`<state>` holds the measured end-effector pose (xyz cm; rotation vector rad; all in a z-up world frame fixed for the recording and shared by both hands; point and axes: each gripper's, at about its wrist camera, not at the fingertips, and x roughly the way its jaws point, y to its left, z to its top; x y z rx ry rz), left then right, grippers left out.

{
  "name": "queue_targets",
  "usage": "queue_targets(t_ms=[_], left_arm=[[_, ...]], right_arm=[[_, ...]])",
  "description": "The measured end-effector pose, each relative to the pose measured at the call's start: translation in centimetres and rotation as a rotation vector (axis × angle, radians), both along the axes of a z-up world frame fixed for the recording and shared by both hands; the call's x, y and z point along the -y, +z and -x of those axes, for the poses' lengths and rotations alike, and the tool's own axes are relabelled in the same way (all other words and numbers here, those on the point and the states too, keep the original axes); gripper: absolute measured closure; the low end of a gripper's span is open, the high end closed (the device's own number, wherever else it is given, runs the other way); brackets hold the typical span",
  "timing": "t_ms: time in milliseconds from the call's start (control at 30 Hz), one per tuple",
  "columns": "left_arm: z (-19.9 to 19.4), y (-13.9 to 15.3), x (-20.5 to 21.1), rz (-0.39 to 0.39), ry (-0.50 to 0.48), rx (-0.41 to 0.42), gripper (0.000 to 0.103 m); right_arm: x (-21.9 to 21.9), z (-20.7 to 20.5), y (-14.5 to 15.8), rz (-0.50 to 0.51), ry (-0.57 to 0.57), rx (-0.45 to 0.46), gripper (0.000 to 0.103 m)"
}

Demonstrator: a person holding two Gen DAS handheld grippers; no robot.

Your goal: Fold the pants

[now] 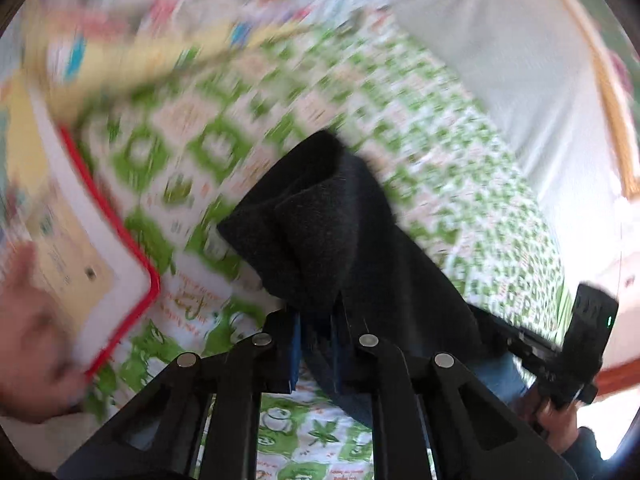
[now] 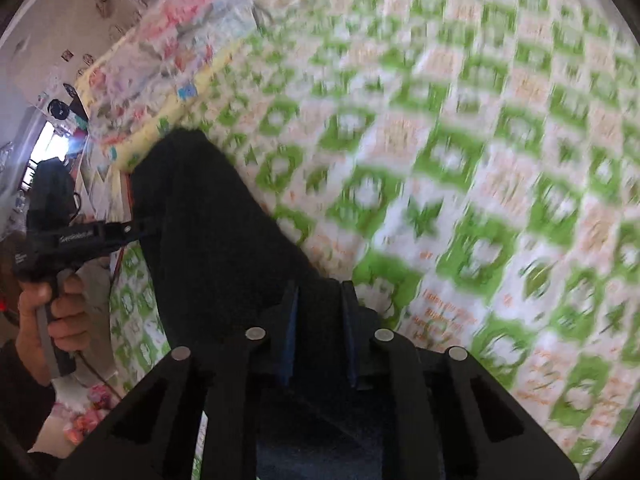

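The pants point(image 1: 328, 216), dark and fuzzy, hung in the air over a bed covered by a green-and-white patterned bedsheet point(image 1: 432, 152), bunched into thick folds. In the left wrist view the left hand-held gripper point(image 1: 316, 320) was clamped on a fold of the fabric, its blue-padded fingers point(image 1: 294, 344) pressed into the cloth from both sides. In the right wrist view the right hand-held gripper point(image 2: 318, 320) was likewise closed on the same garment, which rose from between its fingers up toward the upper left.

Each camera caught the other tool: the right one showed at the lower right edge of the left view, and the left one appeared at the left of the right view, held by the person's left hand point(image 2: 52, 316) around its grip. Pale lettering ran along that tool's body but was too small to read.

Orange script was printed in the sheet's white squares, blurred past reading. A red-edged white board point(image 1: 108, 240) lay at the left of the bed, bearing small unreadable print. A floral quilt point(image 2: 192, 32) was heaped near the far edge. No container could be made out in either view.
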<state>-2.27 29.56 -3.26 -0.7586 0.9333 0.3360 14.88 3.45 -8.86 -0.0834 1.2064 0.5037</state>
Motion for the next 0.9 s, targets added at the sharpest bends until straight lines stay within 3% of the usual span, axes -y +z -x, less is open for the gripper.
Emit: queue_targets(t_ms=[133,167,233,267,333,433,500,633,833,900], left_arm=[[-1.0,0.3,0.4,-0.039,-0.035,-0.010,0.093],[-1.3,-0.6,0.1,-0.035,-0.029,-0.026,0.093],[-1.9,-2.5,-0.5,-0.028,-0.020,-0.096,0.091],[-2.0,-3.0,-0.6,-0.023,-0.023,-0.116,0.089],[-1.6,-2.5,-0.7,-0.044,-0.024,-0.106,0.084],[-1.1,-1.3,-0.5,-0.100,-0.033,-0.114,0.079],[-0.5,-0.3,-0.3,-0.136,-0.035,-0.113,0.078],[0.9,1.5,-0.2,-0.157,-0.020,-0.074,0.055],[1.1,3.6,0.1,-0.166,-0.028,-0.032,0.054],[0.9,4.1,0.5,-0.170,-0.044,-0.024,0.054]], right_arm=[[-0.7,-0.2,1.7,0.062,-0.013,0.116,0.083],[-0.6,-0.5,1.2,0.090,-0.031,0.121,0.082],[-0.2,-1.5,-1.1,0.105,-0.073,0.034,0.079],[0.0,-1.7,-1.9,0.115,-0.093,0.010,0.072],[0.1,-1.5,-1.5,0.124,-0.124,0.043,0.064],[0.2,-0.9,0.4,0.148,-0.131,0.092,0.063],[0.9,-0.3,1.8,0.134,-0.143,0.121,0.063],[2.6,1.0,4.8,0.050,-0.211,0.152,0.062],[4.6,3.2,7.5,-0.049,-0.279,0.150,0.062],[5.1,3.6,8.1,-0.059,-0.291,0.154,0.056]])
